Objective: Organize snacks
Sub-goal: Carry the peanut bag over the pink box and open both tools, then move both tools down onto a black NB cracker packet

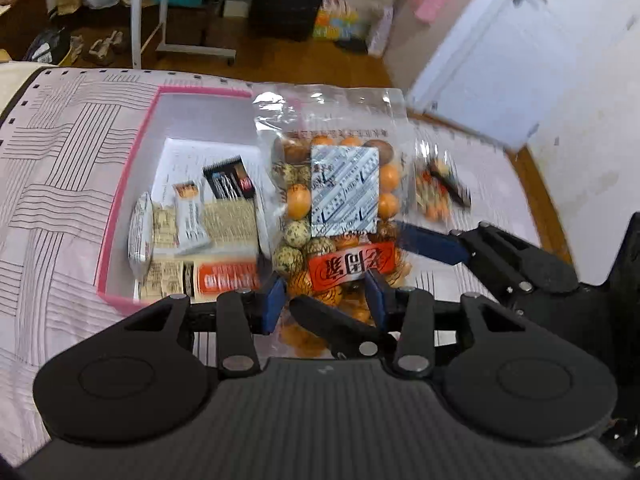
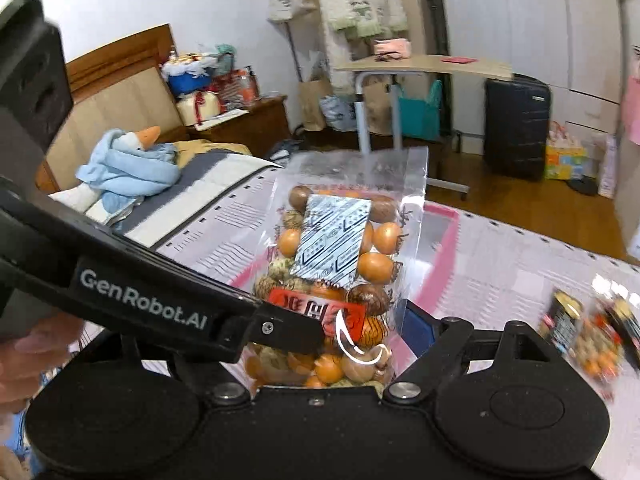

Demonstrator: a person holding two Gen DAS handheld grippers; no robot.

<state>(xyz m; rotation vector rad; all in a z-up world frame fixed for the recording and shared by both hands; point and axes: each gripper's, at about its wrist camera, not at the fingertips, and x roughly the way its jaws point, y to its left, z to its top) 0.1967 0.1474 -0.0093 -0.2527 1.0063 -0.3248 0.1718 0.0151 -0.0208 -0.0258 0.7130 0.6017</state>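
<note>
You are looking at a clear bag (image 1: 332,200) showing orange, brown and speckled balls, a white sachet (image 1: 345,192) printed in blue, and a red label (image 1: 352,266) with black characters. The box (image 1: 128,184) is showing a pink rim and white inside. The bed cover (image 1: 60,152) is showing pale pink with black woven lines. Your tools are showing black with blue pads (image 1: 274,304).
</note>
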